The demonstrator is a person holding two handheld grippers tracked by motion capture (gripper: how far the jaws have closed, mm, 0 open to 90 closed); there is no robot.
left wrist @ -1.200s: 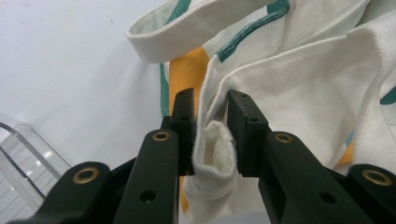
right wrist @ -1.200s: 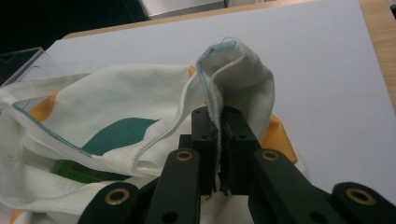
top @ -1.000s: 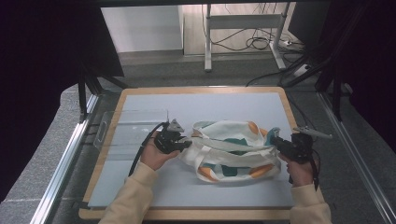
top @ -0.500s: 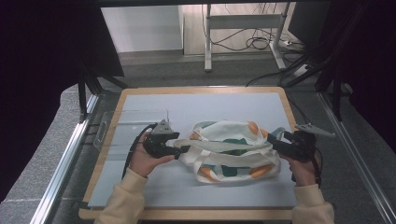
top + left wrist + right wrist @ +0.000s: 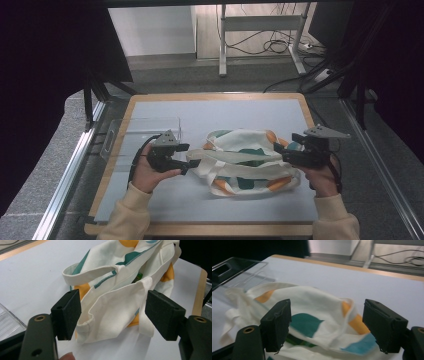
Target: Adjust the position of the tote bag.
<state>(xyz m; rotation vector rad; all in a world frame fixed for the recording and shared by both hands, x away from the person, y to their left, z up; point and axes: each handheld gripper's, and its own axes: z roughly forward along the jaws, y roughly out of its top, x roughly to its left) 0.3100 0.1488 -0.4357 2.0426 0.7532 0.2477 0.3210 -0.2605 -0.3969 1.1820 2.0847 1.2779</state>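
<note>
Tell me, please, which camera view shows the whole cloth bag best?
The high view: the cloth bag lies complete on the table. The left gripper view shows its near end and handles large; the right gripper view shows one end, partly blurred.

Clear acrylic tray (image 5: 125, 131) at table (image 5: 165, 206) left edge, cables (image 5: 272, 46) on floor behind

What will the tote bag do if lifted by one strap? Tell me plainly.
The tote bag would probably sag and fold: its cloth lies crumpled and creased on the table. It looks light, slumped nearly flat. The straps lie in loose loops, so one would likely pull taut before the body rises.
</note>
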